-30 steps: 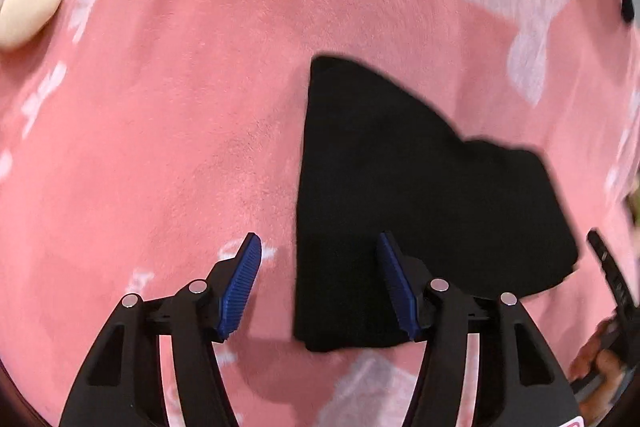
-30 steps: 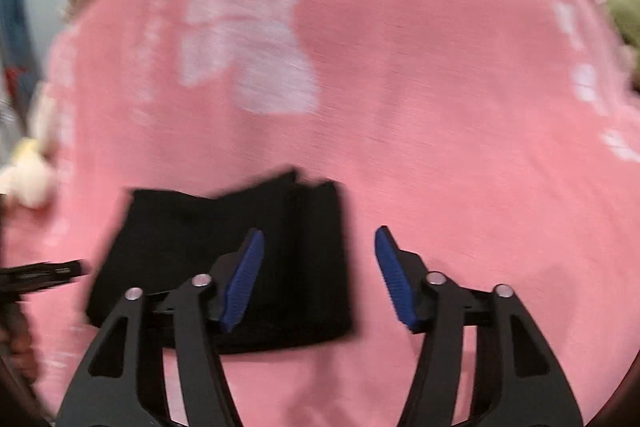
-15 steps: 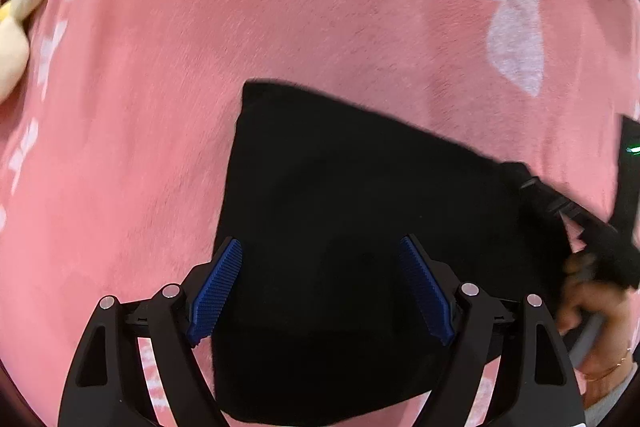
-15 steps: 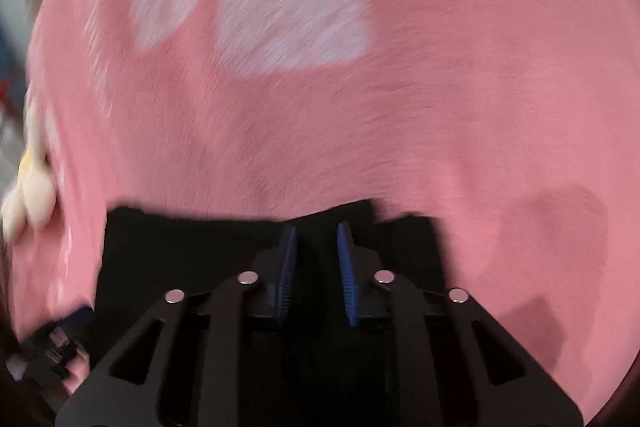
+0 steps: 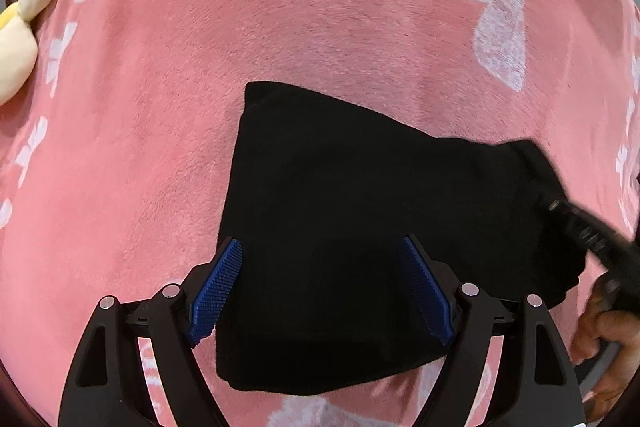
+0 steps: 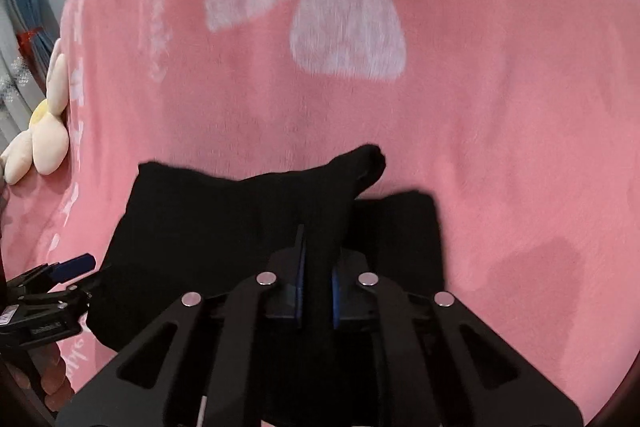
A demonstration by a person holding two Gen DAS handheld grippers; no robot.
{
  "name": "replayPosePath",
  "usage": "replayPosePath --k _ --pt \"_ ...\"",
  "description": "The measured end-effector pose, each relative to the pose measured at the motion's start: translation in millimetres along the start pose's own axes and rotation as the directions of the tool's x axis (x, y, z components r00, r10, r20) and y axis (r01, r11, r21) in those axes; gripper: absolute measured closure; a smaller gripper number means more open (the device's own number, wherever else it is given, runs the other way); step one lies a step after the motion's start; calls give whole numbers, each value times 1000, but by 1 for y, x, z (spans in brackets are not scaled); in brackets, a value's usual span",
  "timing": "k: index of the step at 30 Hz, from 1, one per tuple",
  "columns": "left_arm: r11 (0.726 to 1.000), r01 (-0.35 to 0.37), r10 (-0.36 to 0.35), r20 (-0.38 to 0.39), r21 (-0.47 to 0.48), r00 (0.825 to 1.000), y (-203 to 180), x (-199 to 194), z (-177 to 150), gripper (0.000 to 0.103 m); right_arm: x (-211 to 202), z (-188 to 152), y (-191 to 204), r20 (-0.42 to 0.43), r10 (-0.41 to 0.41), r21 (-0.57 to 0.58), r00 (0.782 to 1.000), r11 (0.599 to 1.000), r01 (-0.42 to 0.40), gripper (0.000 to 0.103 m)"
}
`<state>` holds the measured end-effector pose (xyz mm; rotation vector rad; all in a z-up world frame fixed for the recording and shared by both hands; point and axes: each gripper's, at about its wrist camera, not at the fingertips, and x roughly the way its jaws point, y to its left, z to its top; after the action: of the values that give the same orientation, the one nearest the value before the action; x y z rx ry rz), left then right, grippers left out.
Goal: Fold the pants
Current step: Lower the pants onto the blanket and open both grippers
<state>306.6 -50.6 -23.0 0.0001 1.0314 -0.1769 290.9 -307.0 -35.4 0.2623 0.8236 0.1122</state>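
Note:
The black pants point(image 5: 340, 211) lie folded into a thick pad on the pink blanket point(image 5: 160, 67). My left gripper point(image 5: 320, 291) is open, its blue pads straddling the near left end of the pants just above the cloth. My right gripper point(image 6: 318, 283) is shut on the top layer of the pants point(image 6: 240, 219) at their right end and lifts it into a raised peak. The right gripper also shows at the right edge of the left wrist view point(image 5: 580, 227). The left gripper shows at the left edge of the right wrist view point(image 6: 48, 287).
The pink blanket point(image 6: 480, 107) has white bow and letter prints and covers the whole surface. A cream flower-shaped plush point(image 5: 20, 15) lies at the far left edge; it also shows in the right wrist view point(image 6: 40, 139). Bedding and a wall sit beyond the blanket's left edge.
My right gripper came down onto the pants' right end, closed on the top layer and raised it. My left gripper moved over the left end and stayed open.

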Motion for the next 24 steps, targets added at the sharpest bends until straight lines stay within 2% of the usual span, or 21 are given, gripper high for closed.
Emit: replayPosePath --k 3,5,7,8,10,12,13,15,17,18,19,20,24 --pt "1000 -5 5 -3 7 1000 -1 1 0 25 29 -17 -19 -64 -69 10 996 998 70 90" --pt "1000 -15 15 -14 0 1000 3 1 -3 25 21 -16 -18 -28 -50 42 998 998 51 87" --pt "1000 -12 12 -20 -7 1000 8 -1 -6 25 -4 -12 -14 22 -56 87 998 995 54 87" --pt "1000 -8 8 -20 -8 1000 9 -2 -7 25 -22 -8 -4 71 -14 71 997 997 9 87" --pt "1000 -13 13 -18 -9 1000 11 -4 -9 25 -32 -2 7 82 23 37 996 999 -26 87" --pt "1000 -7 7 -26 -18 1000 13 -3 -10 25 -17 8 19 23 109 16 994 994 -109 87" --pt "1000 -8 7 -31 -25 999 12 -2 -11 25 -1 11 22 -22 118 6 993 993 -118 87" --pt "1000 -24 24 -32 -16 999 9 -2 -13 25 24 17 16 -63 50 -10 997 999 -51 87" --pt "1000 -24 24 -30 -6 999 8 -4 -13 25 49 22 -3 -97 -91 10 991 996 93 93" --pt "1000 -20 20 -30 -3 999 8 -5 -14 25 52 24 -15 -97 -121 47 988 991 126 98" --pt "1000 -21 21 -30 4 999 8 -6 -14 25 47 26 -27 -100 -80 134 992 987 93 99" --pt "1000 -27 27 -30 8 999 8 -6 -14 25 36 26 -29 -79 -55 174 995 982 68 94" --pt "1000 -26 26 -39 3 999 12 -3 -15 25 4 7 -10 -26 -30 70 999 997 32 94"
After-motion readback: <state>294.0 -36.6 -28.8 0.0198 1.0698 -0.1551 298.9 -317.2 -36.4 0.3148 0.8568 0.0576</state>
